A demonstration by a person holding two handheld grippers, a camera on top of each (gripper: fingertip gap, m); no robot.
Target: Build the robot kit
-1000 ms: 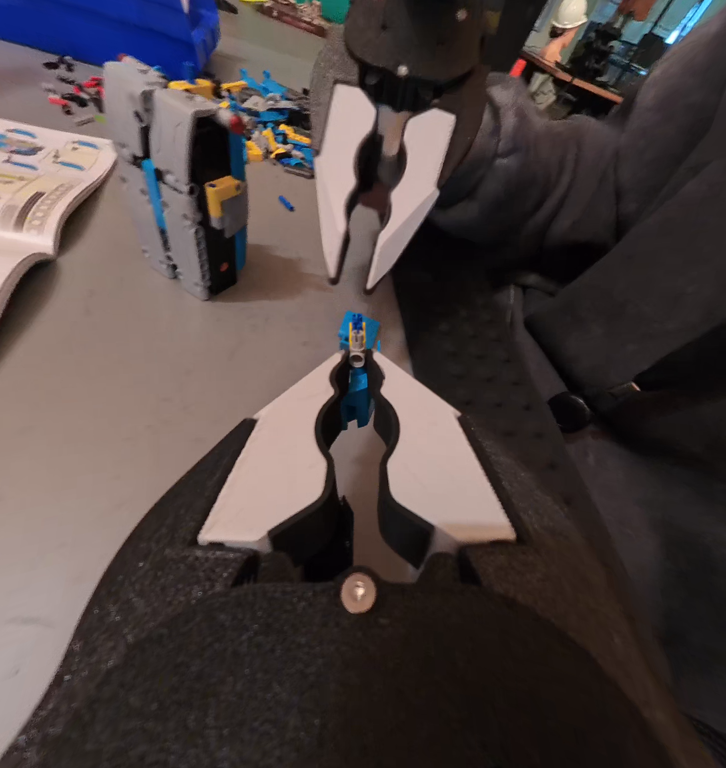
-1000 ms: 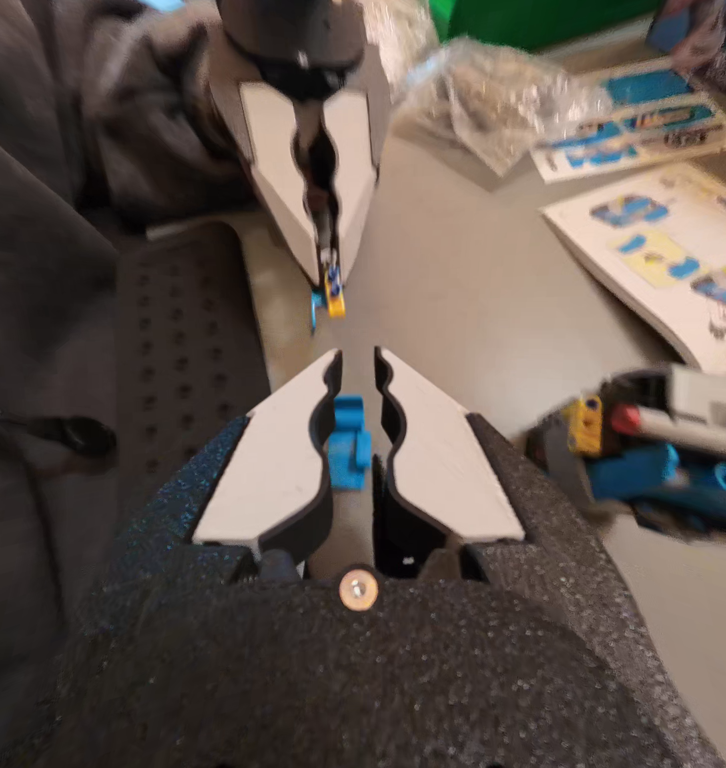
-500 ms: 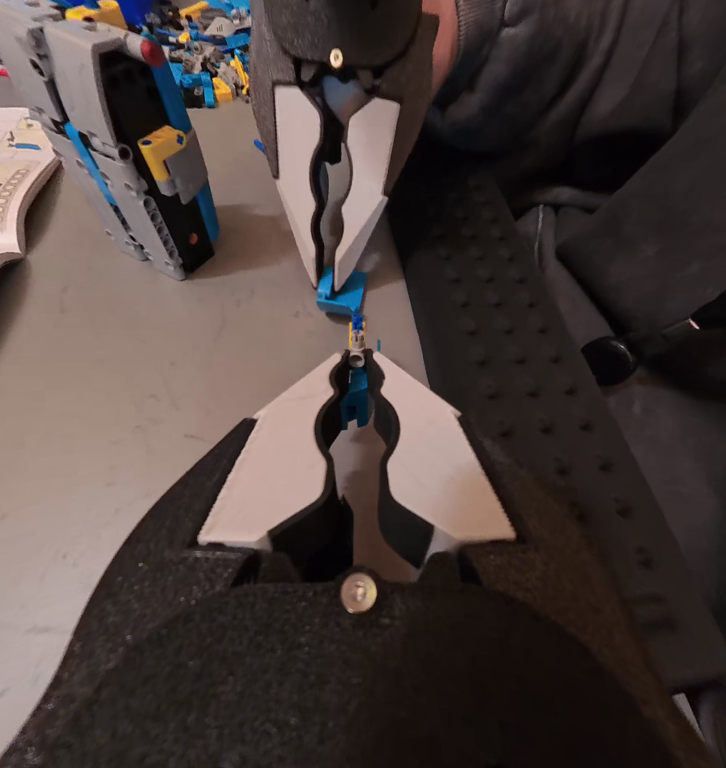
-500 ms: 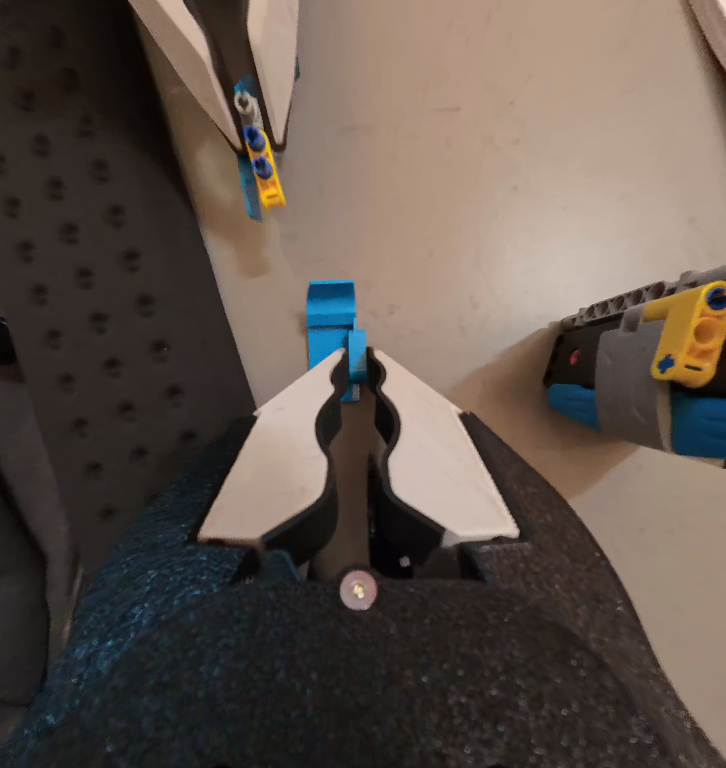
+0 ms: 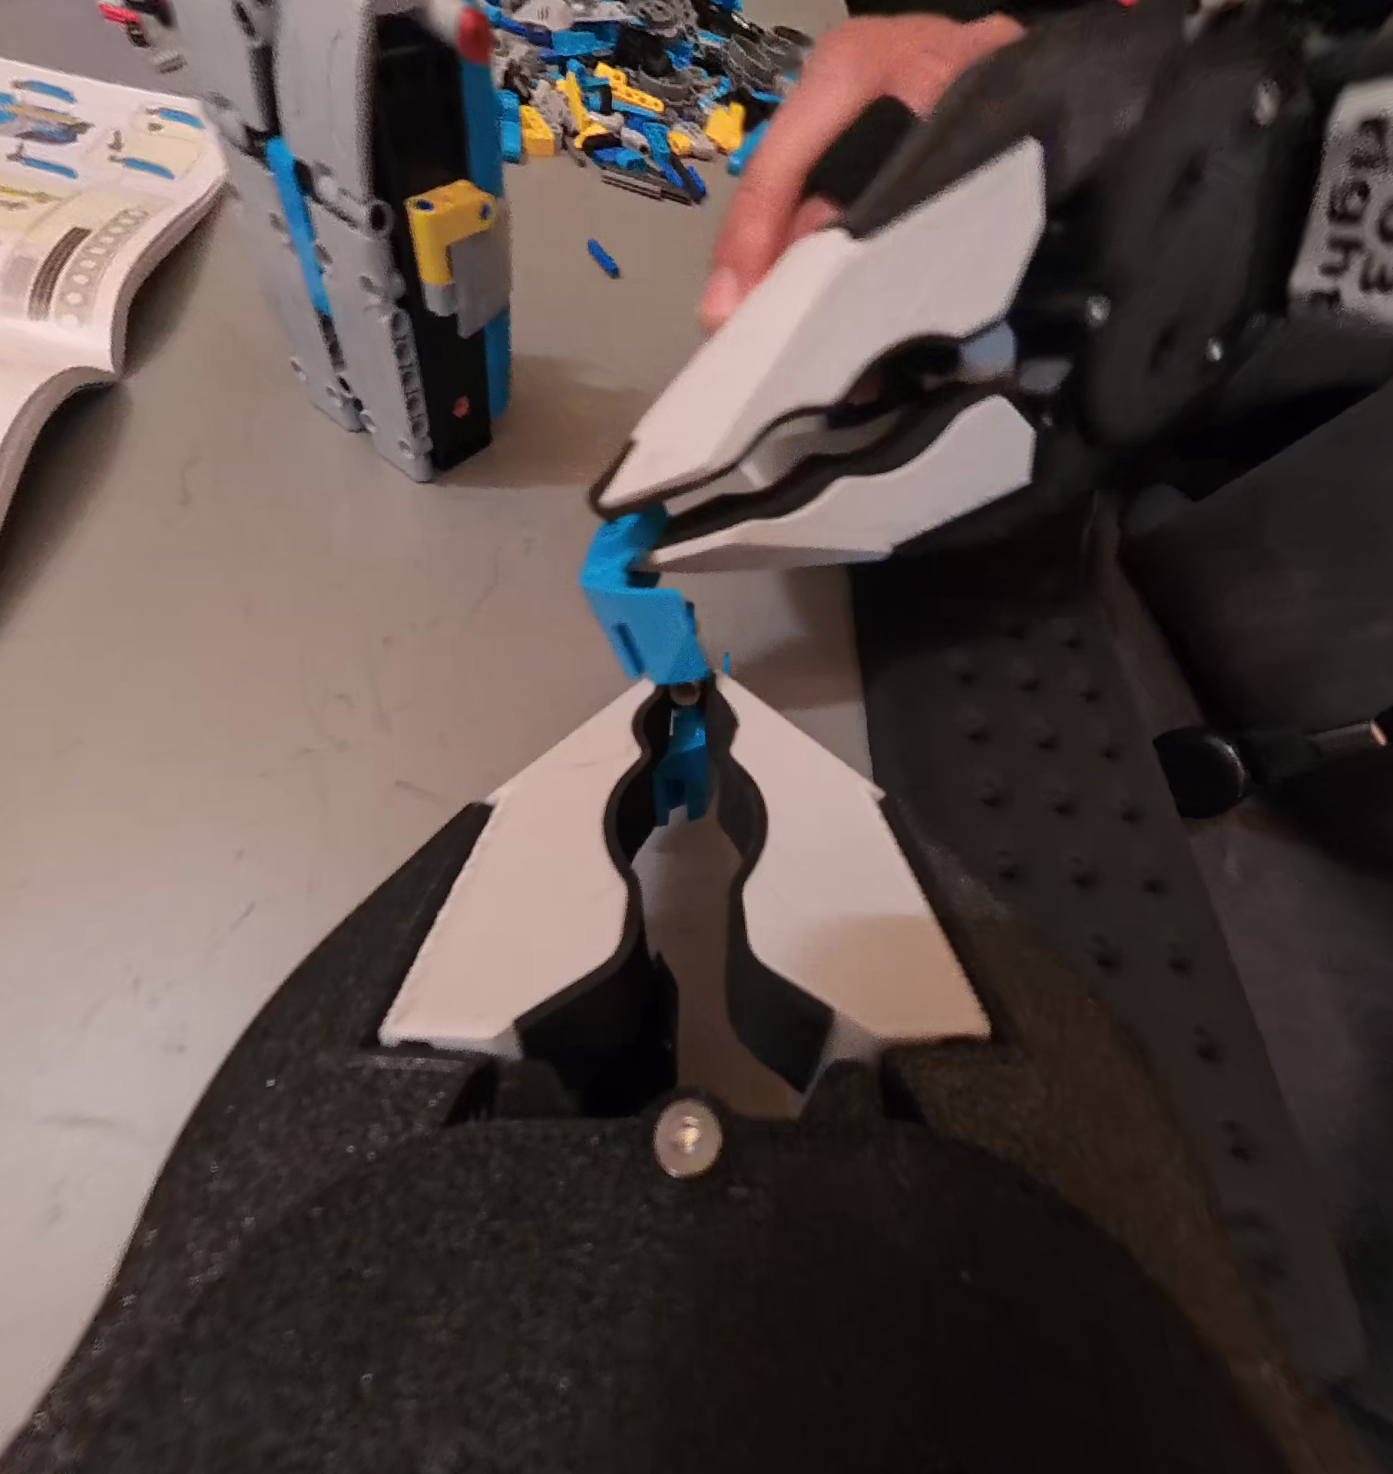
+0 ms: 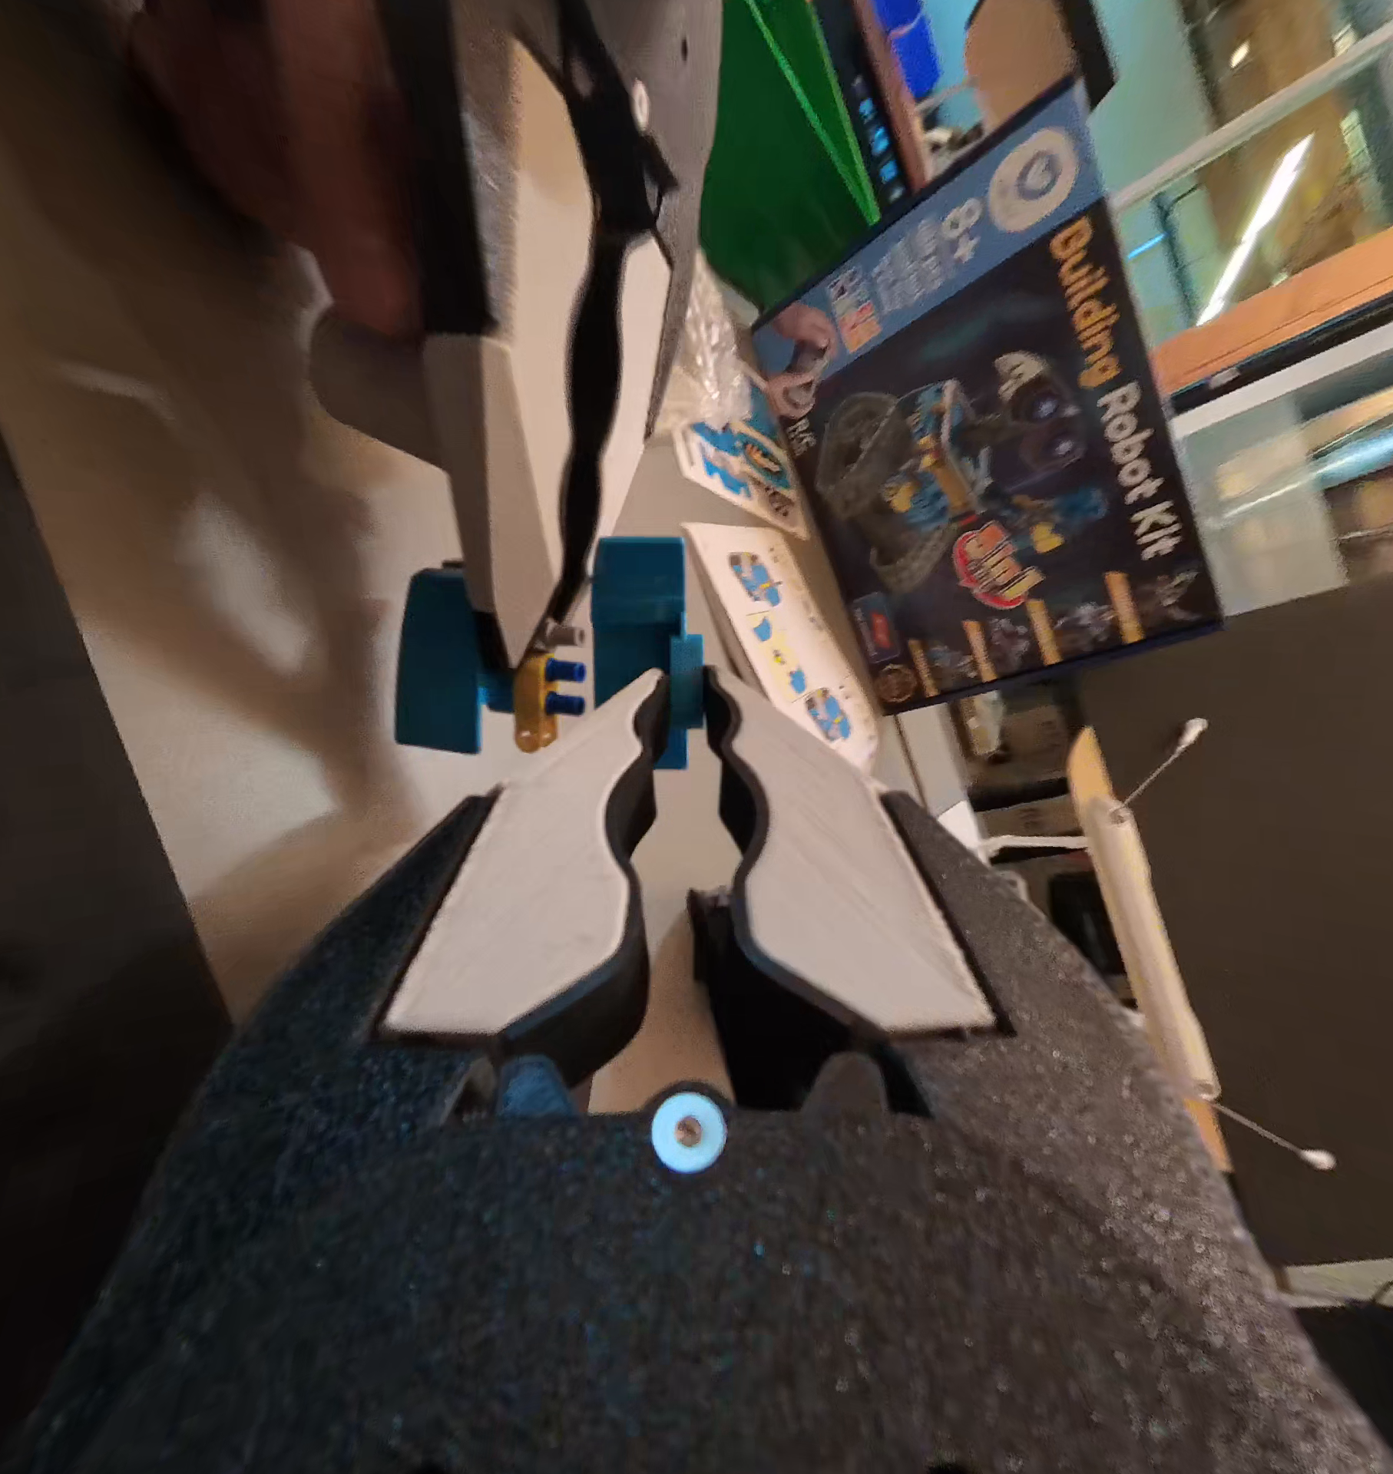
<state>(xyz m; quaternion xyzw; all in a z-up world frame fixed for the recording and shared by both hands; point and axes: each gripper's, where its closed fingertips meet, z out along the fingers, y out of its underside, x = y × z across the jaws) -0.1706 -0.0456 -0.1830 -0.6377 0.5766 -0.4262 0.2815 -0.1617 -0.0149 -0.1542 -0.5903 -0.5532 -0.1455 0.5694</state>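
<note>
The small blue-and-yellow sub-assembly [image 5: 681,766] sits clenched in my left gripper [image 5: 681,702], lifted off the grey table [image 5: 199,638]; its yellow beam [image 6: 535,702] with two blue pins [image 6: 566,686] shows only in the right wrist view, poking out past the fingertips.

Going left to right in the left wrist view: an open instruction booklet [image 5: 55,239] lies at the far left, then an upright grey, black and blue model block [image 5: 382,263] with a yellow corner piece, then a loose pile of parts [image 5: 637,104] far behind it. Right of centre my right gripper [image 5: 637,530] comes in from the right, held in a hand [image 5: 821,143], pinching a blue curved panel piece [image 5: 637,614] at its upper end.

The panel hangs down from the right gripper's tips, its long axis running toward my left gripper, and its lower end touches or nearly touches the sub-assembly; I can't tell which. In the right wrist view the pins point right, toward the panel just beside them, and the two grippers sit roughly at right angles to each other.

A printed kit box [image 6: 996,415] stands beyond, at the right.
</note>
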